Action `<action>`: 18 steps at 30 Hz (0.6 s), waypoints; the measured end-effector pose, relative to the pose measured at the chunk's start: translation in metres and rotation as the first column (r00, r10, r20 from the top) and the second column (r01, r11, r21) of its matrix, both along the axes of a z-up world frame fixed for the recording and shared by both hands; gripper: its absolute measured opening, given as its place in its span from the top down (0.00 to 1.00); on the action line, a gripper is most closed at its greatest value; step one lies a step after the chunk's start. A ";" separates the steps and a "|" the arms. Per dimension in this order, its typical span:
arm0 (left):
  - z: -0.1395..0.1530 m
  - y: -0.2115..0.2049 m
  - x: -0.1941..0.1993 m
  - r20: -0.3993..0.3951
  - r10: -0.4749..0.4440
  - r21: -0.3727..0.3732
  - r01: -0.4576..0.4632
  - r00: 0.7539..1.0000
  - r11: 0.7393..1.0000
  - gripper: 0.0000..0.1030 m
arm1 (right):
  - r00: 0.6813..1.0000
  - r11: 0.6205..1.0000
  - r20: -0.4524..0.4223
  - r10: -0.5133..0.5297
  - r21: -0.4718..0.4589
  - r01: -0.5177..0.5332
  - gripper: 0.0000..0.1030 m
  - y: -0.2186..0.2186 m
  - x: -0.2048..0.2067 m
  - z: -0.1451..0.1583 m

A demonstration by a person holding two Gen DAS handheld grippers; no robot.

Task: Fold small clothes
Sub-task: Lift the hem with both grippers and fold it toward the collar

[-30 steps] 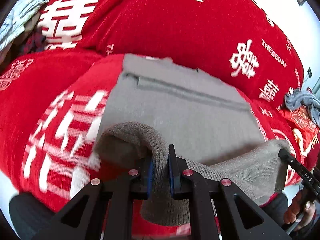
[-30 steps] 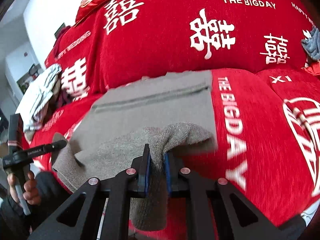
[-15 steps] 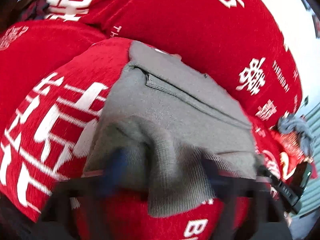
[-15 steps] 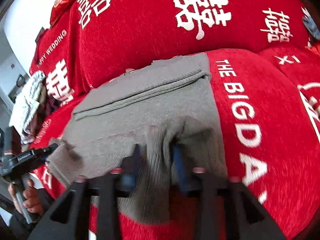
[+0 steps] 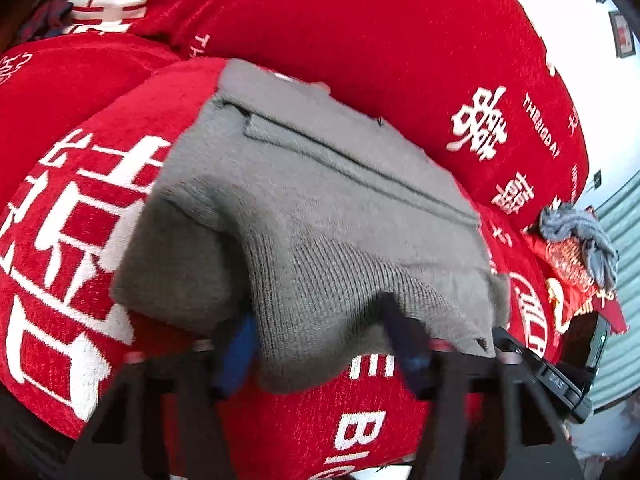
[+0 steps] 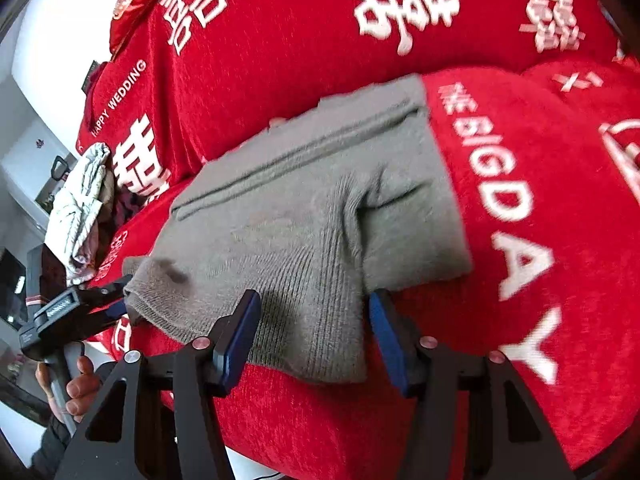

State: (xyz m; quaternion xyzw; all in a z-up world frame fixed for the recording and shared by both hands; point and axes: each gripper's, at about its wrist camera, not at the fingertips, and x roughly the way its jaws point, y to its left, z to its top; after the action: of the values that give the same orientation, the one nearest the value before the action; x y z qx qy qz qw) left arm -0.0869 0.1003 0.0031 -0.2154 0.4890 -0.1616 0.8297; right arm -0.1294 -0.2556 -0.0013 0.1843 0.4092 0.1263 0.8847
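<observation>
Two claws, one grey knit garment lying folded on a red sofa cover printed with white characters. It sits mid-frame in both views, the near flap draped toward the cameras.

Going left to right in the left wrist view: white lettering at the left edge, then the left claw at bottom center, jaws spread wide with the ribbed hem drooping between the blue pads. It grips nothing as far as I can tell, though the pads are blurred and the cloth hides their tips. Far right there's a blue-grey rag on some red stuff.

Right wrist view, left to right: a pale bundle of clothes at the left edge, the other tool with the person's hand below it, then the right claw at bottom center, also wide open, straddling the hem but not pinching it.

What could go wrong: the near flap hangs over the cushion's front edge, so I'd guess pulling a claw back could snag the knit on a pad and drag the fold open. The soft cushion won't hold a crease either.

View differences: only the right wrist view shows the bundle and the hand; only the left one shows the rag and the garment's left edge puffed up off the cover.
</observation>
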 end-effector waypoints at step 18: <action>0.041 0.019 0.004 0.117 0.040 -0.044 -0.035 0.992 0.998 0.87 | 0.984 0.995 0.155 0.090 0.018 -0.094 0.88 0.013 -0.002 0.052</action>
State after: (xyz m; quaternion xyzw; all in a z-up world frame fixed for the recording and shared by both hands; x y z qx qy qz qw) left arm -0.0830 0.1196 0.0443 -0.2321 0.4314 -0.1685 0.8554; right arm -0.1315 -0.2430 0.0506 0.1660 0.3460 0.1858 0.9045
